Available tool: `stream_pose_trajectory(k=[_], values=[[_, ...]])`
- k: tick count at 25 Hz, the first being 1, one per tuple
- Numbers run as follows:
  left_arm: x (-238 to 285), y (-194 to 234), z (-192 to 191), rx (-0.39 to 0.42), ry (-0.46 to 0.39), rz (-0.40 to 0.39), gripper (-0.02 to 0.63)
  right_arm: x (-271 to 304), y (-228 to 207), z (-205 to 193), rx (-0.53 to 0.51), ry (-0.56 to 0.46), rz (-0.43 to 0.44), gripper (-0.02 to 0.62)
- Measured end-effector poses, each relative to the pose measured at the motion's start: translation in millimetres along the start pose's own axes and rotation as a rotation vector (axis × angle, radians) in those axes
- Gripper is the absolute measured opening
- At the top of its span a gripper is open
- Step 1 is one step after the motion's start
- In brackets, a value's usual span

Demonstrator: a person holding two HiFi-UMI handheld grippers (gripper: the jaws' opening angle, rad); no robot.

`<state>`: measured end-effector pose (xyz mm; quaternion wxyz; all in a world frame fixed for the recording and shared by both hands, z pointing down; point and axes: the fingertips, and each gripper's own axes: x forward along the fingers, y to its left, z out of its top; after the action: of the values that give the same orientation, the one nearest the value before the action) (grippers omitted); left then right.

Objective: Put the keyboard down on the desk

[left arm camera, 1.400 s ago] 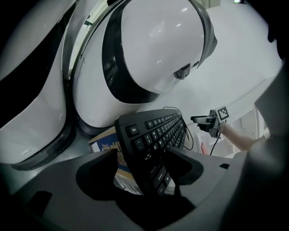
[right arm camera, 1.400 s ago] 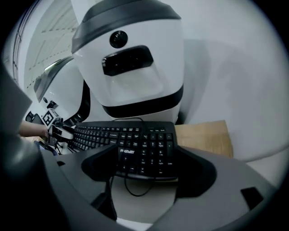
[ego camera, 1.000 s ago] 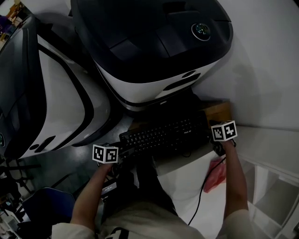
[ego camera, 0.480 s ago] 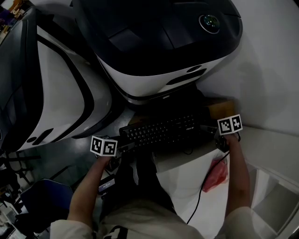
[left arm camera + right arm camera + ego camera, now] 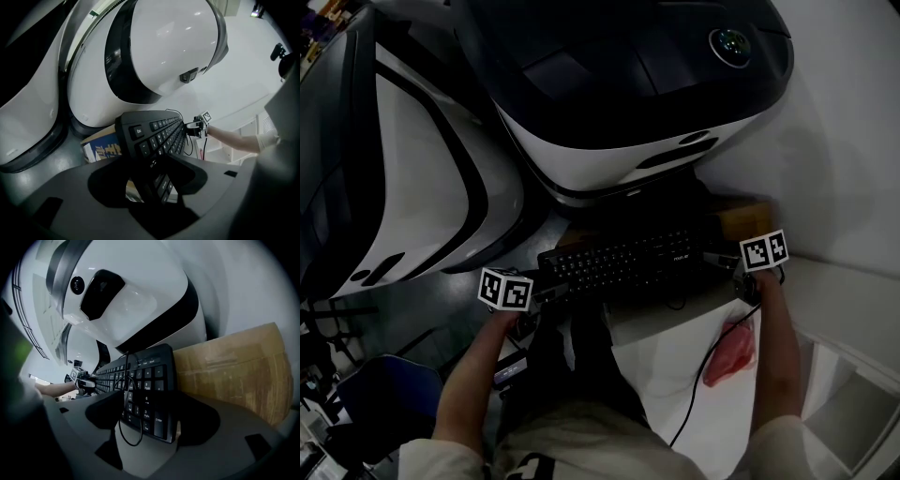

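Observation:
A black keyboard (image 5: 623, 262) lies crosswise between my two grippers, its right part over a cardboard box (image 5: 741, 217) and the white desk (image 5: 666, 347). The left gripper (image 5: 542, 295) has the keyboard's Esc end (image 5: 159, 136) between its jaws, which are closing; a sliver of light still shows beside the keyboard's back. The right gripper (image 5: 722, 261) is shut on the number-pad end (image 5: 145, 390), both jaws against it. The keyboard's cable (image 5: 129, 427) hangs in a loop in front of the right jaws.
Two big white-and-black rounded machine housings (image 5: 619, 112) (image 5: 412, 187) stand close behind and left of the keyboard. A printed carton (image 5: 101, 150) sits under its left end. A pink bag (image 5: 729, 352) and a cable (image 5: 698, 403) lie on the desk. Dark floor lies left.
The left gripper has edged slightly left along the keyboard's end. The keyboard and right gripper keep nearly the same place; my view has shifted a little.

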<state>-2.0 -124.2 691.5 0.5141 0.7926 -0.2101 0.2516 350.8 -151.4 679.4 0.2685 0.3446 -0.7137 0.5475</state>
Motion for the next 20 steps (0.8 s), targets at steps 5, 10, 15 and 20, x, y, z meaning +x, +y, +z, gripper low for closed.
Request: stream_pose_trajectory(k=[5, 10, 15, 20], values=[[2, -1, -4, -0.023, -0.026, -0.052, 0.242, -4, 3, 5, 0.043, -0.021, 0.040, 0.360], [-14, 4, -16, -0.044, -0.019, -0.082, 0.233, -21, 28, 19, 0.075, -0.112, 0.171, 0.224], [-37, -2, -10, -0.089, -0.093, -0.166, 0.224, -23, 48, 24, 0.109, -0.135, 0.315, 0.186], [-67, -11, 7, -0.124, -0.227, -0.279, 0.193, -42, 77, 39, 0.138, -0.207, 0.547, 0.222]])
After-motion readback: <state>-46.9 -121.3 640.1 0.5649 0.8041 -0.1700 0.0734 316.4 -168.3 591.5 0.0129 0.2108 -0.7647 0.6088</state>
